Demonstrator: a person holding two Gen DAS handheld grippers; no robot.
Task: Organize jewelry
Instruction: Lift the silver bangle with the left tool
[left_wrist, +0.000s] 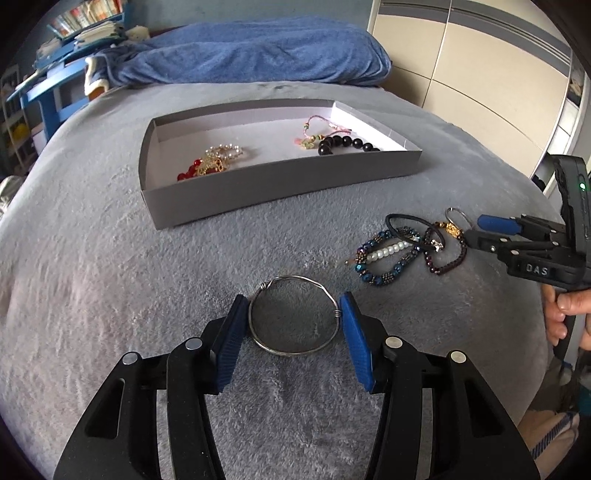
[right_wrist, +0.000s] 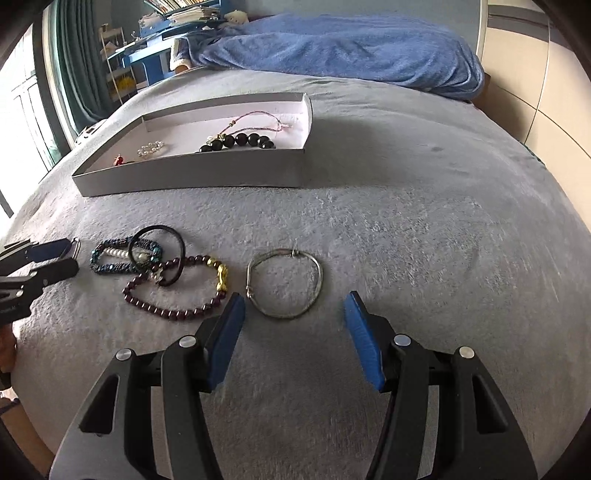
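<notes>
A silver wire bangle (left_wrist: 293, 316) lies on the grey blanket between the pads of my left gripper (left_wrist: 293, 306), which touch or nearly touch its sides; the jaws stand open. My right gripper (right_wrist: 294, 306) is open just in front of a second silver bangle (right_wrist: 284, 283), not touching it. It also shows in the left wrist view (left_wrist: 480, 230), beside a pile of bracelets (left_wrist: 400, 251). The pile (right_wrist: 162, 269) holds a dark red bead bracelet (right_wrist: 173, 314), a blue bead one, pearls and a black hair tie.
A shallow grey box (left_wrist: 280, 181) lies further back on the bed; in it are a red and gold piece, black beads (left_wrist: 347, 143) and a pink cord. It also shows in the right wrist view (right_wrist: 192, 173). A blue blanket (left_wrist: 258, 51) lies behind.
</notes>
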